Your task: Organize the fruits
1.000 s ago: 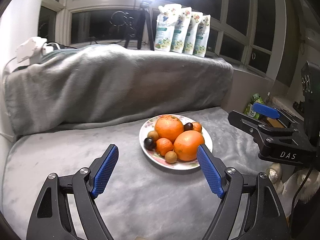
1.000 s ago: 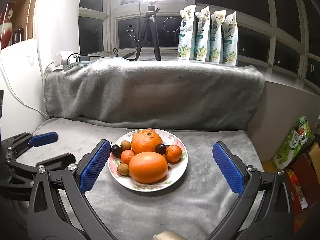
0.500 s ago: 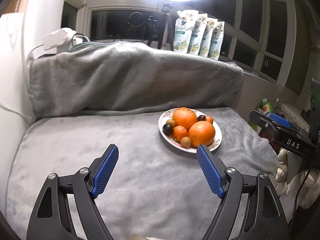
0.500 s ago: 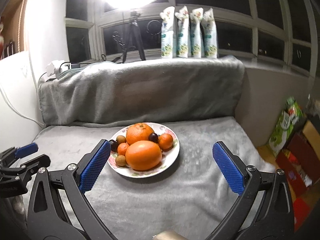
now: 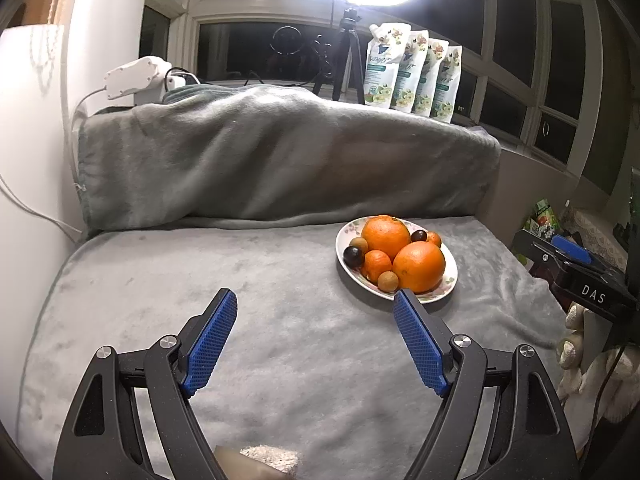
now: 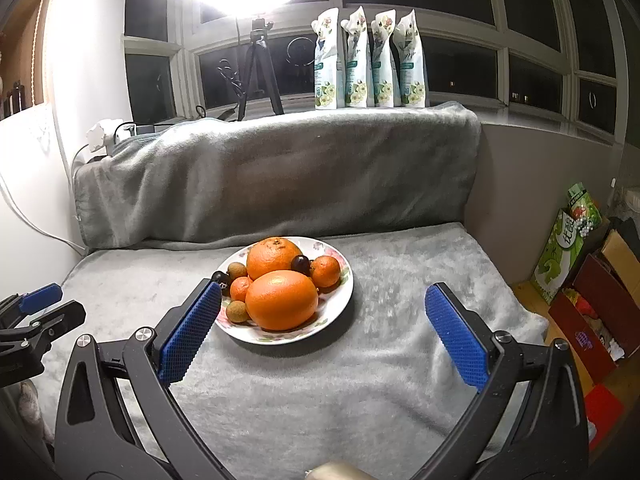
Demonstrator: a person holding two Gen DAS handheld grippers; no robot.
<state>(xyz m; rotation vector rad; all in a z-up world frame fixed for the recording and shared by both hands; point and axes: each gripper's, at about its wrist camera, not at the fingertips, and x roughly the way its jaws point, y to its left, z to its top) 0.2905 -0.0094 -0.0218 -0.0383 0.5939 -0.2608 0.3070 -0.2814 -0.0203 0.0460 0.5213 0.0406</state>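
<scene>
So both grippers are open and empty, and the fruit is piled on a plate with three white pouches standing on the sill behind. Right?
Not quite: there are four pouches, as the right wrist view shows. Left gripper and right gripper are open and empty; the fruit is on the plate.

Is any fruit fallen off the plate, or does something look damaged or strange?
Nothing stands out. All the fruit sits piled on the plate, none on the grey blanket, and no spill or damage shows.

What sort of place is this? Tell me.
Probably a home window nook set up for filming: a gray blanket over a bench, a plate of fruit, pouches on the sill, a tripod light.
</scene>
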